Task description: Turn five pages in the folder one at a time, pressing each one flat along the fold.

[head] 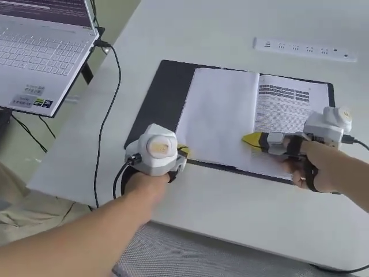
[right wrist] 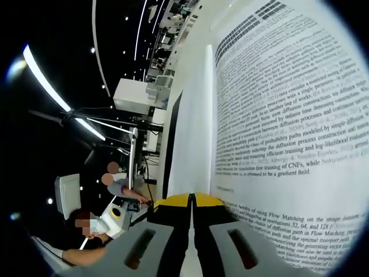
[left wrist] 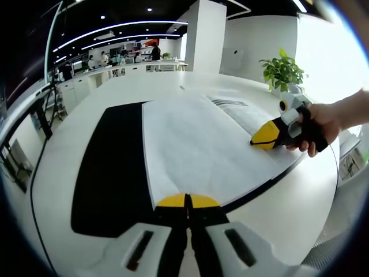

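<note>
The folder [head: 167, 86] lies open on the white table [head: 219, 34]. Its matte black cover shows beyond the tips of the left gripper [left wrist: 187, 201], with a blank sheet [head: 219, 112] spread ahead of them. The right gripper [head: 251, 139] lies low, its yellow tips at the near end of the fold [head: 257, 104], and the printed page [head: 285, 109] runs alongside its fingers. Both pairs of jaws are drawn together with only a seam between them, and neither holds anything that I can make out. To press well, I'd say the right tips should slide along the crease away from the hand, flat and light, because the paper looks thin and smooth enough to wrinkle. The left tips, at the sheet's near corner, could pin it down.
</note>
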Demonstrator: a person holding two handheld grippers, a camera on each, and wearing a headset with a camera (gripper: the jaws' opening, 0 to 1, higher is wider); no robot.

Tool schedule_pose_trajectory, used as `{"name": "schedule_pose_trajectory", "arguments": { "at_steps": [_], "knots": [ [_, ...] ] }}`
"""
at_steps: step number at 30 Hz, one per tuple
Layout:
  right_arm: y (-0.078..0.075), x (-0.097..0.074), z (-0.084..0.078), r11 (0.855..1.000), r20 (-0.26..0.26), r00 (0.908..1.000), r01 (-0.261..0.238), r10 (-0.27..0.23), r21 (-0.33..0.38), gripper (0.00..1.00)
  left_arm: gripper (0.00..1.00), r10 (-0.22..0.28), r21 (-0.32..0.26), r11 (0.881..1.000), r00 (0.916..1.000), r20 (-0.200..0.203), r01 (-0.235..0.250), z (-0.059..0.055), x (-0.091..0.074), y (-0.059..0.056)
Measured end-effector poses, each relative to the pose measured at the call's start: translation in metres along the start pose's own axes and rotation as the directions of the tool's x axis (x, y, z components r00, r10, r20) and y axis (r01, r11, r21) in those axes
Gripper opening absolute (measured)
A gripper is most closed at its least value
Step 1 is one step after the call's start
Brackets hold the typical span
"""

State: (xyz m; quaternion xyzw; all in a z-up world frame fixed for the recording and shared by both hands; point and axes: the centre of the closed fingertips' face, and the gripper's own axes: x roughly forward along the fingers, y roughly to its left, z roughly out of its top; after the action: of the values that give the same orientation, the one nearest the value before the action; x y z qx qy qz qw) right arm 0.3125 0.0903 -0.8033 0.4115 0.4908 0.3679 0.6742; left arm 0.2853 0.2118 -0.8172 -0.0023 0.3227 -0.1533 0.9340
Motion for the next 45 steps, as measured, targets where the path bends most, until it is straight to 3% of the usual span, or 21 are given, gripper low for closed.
{"name": "schedule_pose_trajectory", "arguments": {
  "at_steps": [19,23,26,28,30,32,34,37,38,39,41,45],
  "knots": [
    [0.009,-0.016,-0.067,0.999,-0.045,0.9988,-0.019,0.021,0.048,0.0,0.0,-0.01,0.023,1.0,0.9998,-0.017,0.01,0.0,-0.001,-0.001],
    [0.031,-0.026,-0.086,0.999,-0.049,0.9975,-0.05,0.051,0.015,0.0,0.0,-0.009,0.019,1.0,0.9999,-0.013,0.009,0.0,-0.001,0.0],
    [0.038,-0.036,-0.093,0.998,-0.05,0.9968,-0.062,0.062,-0.004,0.0,0.0,-0.012,0.001,1.0,0.9999,0.003,0.012,0.0,-0.002,0.0],
    [0.046,-0.045,-0.1,0.997,-0.036,0.9976,-0.061,0.06,-0.037,0.0,0.0,-0.016,-0.003,1.0,0.9999,0.005,0.016,0.0,-0.004,-0.001],
    [0.045,-0.051,-0.102,0.998,-0.037,0.9981,-0.052,0.051,-0.041,0.0,0.0,-0.021,-0.003,1.0,0.9998,-0.003,0.021,0.0,-0.005,-0.001],
    [0.041,-0.061,-0.098,0.995,0.014,0.9996,-0.021,0.023,-0.093,0.0,0.0,-0.035,0.011,0.999,0.999,-0.026,0.036,-0.003,-0.009,-0.001],
    [0.041,-0.068,-0.101,0.996,0.026,0.9995,-0.017,0.02,-0.087,0.0,0.0,-0.049,0.001,0.999,0.9979,-0.042,0.049,-0.005,-0.012,-0.002],
    [0.029,-0.078,-0.098,0.996,0.055,0.9985,0.004,0.002,-0.094,0.0,0.0,-0.055,0.023,0.998,0.9963,-0.066,0.056,-0.009,-0.02,-0.003],
    [0.027,-0.081,-0.099,0.995,0.058,0.9983,0.015,-0.009,-0.102,0.0,0.0,-0.063,0.035,0.997,0.9952,-0.076,0.065,-0.01,-0.022,-0.004],
    [0.024,-0.086,-0.099,0.992,0.071,0.9971,0.035,-0.027,-0.121,0.0,0.0,-0.082,0.048,0.995,0.9895,-0.119,0.088,-0.016,-0.027,-0.008],
    [0.025,-0.093,-0.101,0.99,0.08,0.9961,0.046,-0.036,-0.132,0.0,0.0,-0.074,0.089,0.993,0.9927,-0.095,0.083,-0.012,-0.033,-0.009],
    [0.028,-0.104,-0.106,0.985,0.106,0.9926,0.075,-0.059,-0.157,0.01,0.0,-0.085,0.068,0.994,0.9933,-0.078,0.091,-0.004,-0.043,-0.014]
  ]
}}
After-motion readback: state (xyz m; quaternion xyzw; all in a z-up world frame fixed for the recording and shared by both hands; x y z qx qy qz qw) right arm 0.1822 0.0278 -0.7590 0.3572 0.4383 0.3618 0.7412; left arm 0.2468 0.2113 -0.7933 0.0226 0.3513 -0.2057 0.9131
